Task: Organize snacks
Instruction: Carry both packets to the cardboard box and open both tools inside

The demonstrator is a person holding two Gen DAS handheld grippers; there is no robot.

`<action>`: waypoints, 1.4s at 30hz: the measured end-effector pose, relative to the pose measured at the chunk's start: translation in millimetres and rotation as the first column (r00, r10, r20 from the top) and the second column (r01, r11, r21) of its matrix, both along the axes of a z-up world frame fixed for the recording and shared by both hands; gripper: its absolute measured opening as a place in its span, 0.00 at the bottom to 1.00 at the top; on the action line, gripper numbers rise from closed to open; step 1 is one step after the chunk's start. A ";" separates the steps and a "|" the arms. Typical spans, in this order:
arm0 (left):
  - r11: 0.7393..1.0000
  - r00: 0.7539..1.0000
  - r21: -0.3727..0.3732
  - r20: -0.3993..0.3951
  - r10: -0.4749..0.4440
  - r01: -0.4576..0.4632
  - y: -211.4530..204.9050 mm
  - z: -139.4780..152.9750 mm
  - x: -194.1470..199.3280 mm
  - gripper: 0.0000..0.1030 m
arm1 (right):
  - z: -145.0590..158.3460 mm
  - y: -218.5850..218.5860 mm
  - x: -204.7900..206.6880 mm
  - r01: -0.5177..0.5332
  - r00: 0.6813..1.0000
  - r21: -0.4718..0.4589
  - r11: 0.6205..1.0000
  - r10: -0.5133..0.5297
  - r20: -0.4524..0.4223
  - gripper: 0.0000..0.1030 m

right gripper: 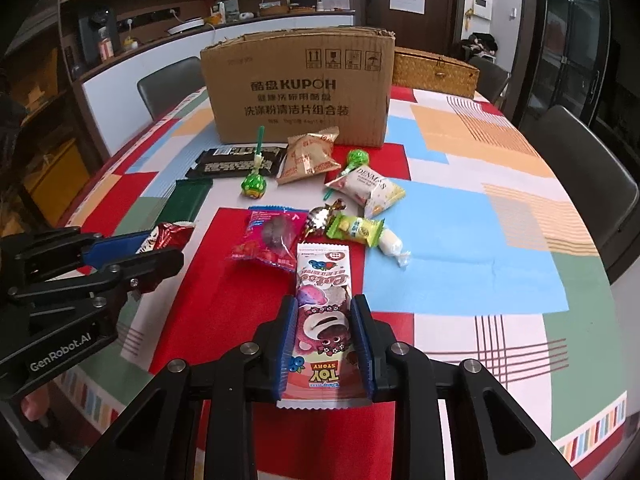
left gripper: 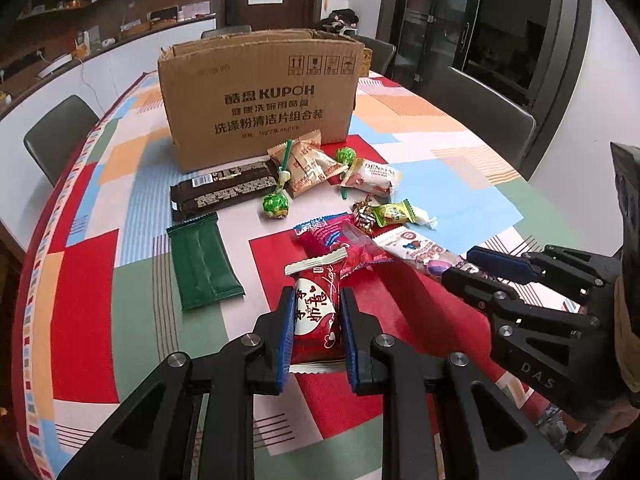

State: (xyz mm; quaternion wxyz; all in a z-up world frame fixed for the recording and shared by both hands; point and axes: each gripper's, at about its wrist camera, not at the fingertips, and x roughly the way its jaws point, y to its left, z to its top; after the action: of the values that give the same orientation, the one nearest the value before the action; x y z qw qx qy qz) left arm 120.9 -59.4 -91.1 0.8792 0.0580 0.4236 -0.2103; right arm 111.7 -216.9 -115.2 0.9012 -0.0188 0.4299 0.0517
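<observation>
Snacks lie loose on the tabletop (left gripper: 460,176) in front of a cardboard box (left gripper: 260,92); the left wrist view does not show the box interior. In this view the left tongs (left gripper: 316,320) are clamped on a red heart-print packet (left gripper: 316,308), blue pads pressing both long edges. The right tongs (left gripper: 476,266) enter from the right, closed on a pink Toy Story wafer packet (left gripper: 416,250). Count on the tabletop: two green lollipops (left gripper: 275,204), one dark chocolate bar (left gripper: 224,192), one green packet (left gripper: 204,264), one tan biscuit pack (left gripper: 312,164), one white Denmark packet (left gripper: 372,178). In the right wrist view the right tongs (right gripper: 324,340) grip the pink Toy Story wafer packet (right gripper: 324,312) between both pads. The left tongs (right gripper: 156,248) appear at the left edge, holding the red heart-print packet (right gripper: 168,236). A woven basket (right gripper: 436,72), lid shut, stands behind the cardboard box (right gripper: 300,88), whose contents are again hidden. One red jelly bag (right gripper: 268,240), one gold-wrapped candy (right gripper: 320,216), one green-yellow candy (right gripper: 356,230) and one white candy (right gripper: 390,246) lie between box and tongs.
</observation>
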 end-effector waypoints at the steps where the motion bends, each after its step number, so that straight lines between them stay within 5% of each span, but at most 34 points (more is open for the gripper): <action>1: 1.000 1.000 -0.001 0.003 0.000 0.000 0.4 1.3 -0.8 0.22 | 2.2 0.6 -1.7 -0.001 1.000 -0.004 1.000 0.001 0.007 0.28; 19: 0.999 0.985 -0.034 0.166 0.036 -0.030 5.8 59.0 10.4 0.22 | 67.1 5.3 -2.2 -0.019 0.975 -0.018 1.000 0.022 0.220 0.28; 28: 0.998 0.960 -0.043 0.273 0.063 -0.053 14.0 95.7 41.2 0.22 | 101.5 10.9 29.7 -0.055 0.943 -0.001 0.998 0.052 0.327 0.28; 42: 0.994 0.940 -0.094 0.330 0.088 -0.060 25.9 138.9 120.9 0.22 | 150.4 23.4 108.3 -0.080 0.897 -0.001 0.997 0.072 0.436 0.28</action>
State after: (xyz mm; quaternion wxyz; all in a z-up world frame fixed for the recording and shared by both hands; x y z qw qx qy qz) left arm 241.9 -33.5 47.8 0.9470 0.0404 0.2617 -0.1817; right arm 220.0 -193.5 35.1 0.9719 -0.0389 0.2160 0.0850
